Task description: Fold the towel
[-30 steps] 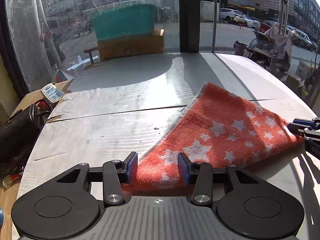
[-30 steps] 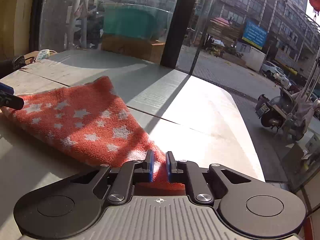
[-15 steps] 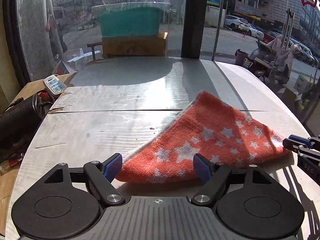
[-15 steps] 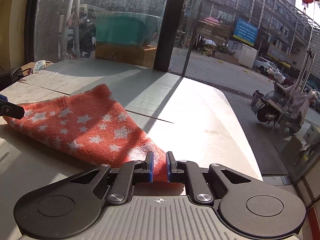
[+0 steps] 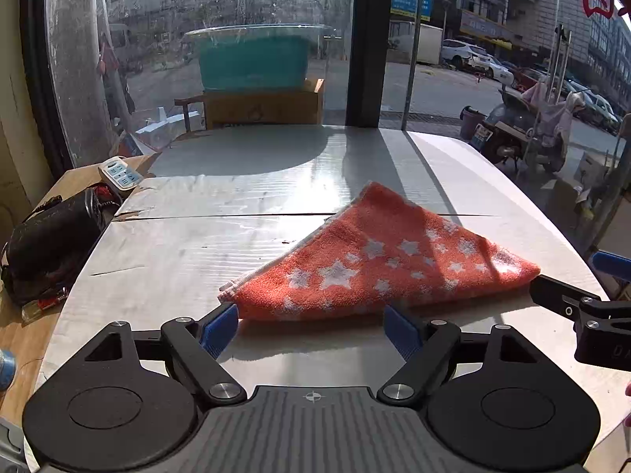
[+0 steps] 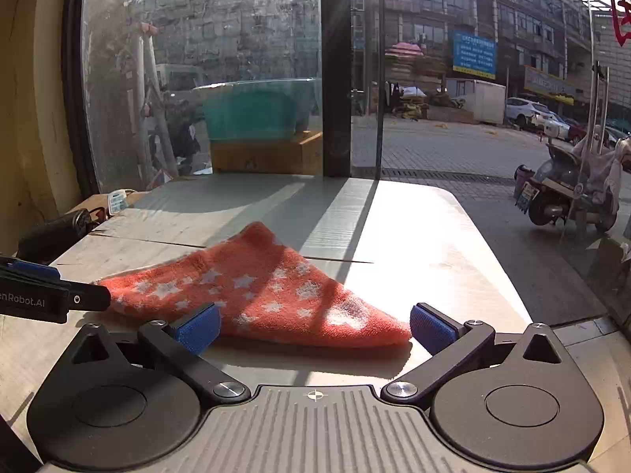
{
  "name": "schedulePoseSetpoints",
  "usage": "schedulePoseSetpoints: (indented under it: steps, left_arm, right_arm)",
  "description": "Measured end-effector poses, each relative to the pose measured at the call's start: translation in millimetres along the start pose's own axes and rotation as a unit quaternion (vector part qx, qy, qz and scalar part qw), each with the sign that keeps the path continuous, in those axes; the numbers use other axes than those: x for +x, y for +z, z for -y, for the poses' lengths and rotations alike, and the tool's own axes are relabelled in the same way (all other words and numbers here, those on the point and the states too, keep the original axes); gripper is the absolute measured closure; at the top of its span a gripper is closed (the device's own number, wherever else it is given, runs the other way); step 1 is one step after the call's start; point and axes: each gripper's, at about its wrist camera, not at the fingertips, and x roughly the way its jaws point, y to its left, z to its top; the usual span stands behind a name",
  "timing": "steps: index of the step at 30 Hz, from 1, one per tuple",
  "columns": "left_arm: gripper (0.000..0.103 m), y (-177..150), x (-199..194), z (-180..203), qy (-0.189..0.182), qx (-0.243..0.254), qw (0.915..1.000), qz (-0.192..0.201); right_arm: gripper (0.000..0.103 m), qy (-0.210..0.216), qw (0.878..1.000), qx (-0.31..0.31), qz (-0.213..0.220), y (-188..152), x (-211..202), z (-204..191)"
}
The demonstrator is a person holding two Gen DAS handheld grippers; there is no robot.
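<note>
**Two grippers spread wide, towel free between them**

The orange starred towel (image 5: 378,264) lies folded into a triangle on the white table (image 5: 177,244), long edge nearest both tools. The left gripper (image 5: 311,329) and right gripper (image 6: 313,327) stand wide apart, holding nothing, one at each near corner. Neither is clearly nearer; its peak points away towards the window.

In front of me the pale counter (image 5: 205,244) shows 1 crack running across it, and the orange star-patterned towel (image 5: 378,264) lies on it folded into a triangle.
</note>
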Motion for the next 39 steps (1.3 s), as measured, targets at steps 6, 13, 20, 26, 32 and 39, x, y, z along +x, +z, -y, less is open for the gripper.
schedulePoseSetpoints:
  steps: [6,13,20,26,32,39]
  left_arm:
    - [0.021,-11.3,-20.7,12.5,0.020,0.018,0.9995,0.017]
    - [0.020,-17.6,-37.8,15.9,0.027,0.020,0.9990,0.029]
    - [0.020,-19.2,-39.3,12.1,0.021,0.008,0.9996,0.020]
    - [0.020,-18.3,-27.5,2.0,-0.006,-0.028,0.9995,-0.014]
    - [0.020,-14.4,-22.3,8.2,0.016,-0.005,0.9998,-0.007]
    - [0.020,-12.5,-16.5,17.3,0.019,0.017,0.9997,0.005]
  right_arm:
    - [0.000,-0.006,1.000,-0.011,-0.004,2.6,-27.6,-17.6]
    - [0.000,-0.016,0.999,-0.036,0.020,-2.1,-49.1,-33.8]
    - [0.000,-0.023,0.998,-0.043,0.026,-7.7,-55.8,-38.8]
    - [0.000,-0.028,0.999,-0.041,0.017,-12.8,-50.2,-36.2]
    - [0.000,-0.029,0.999,-0.036,0.009,-12.9,-43.0,-30.8]
    - [0.000,-0.023,0.999,-0.037,0.001,-13.6,-32.1,-27.9]
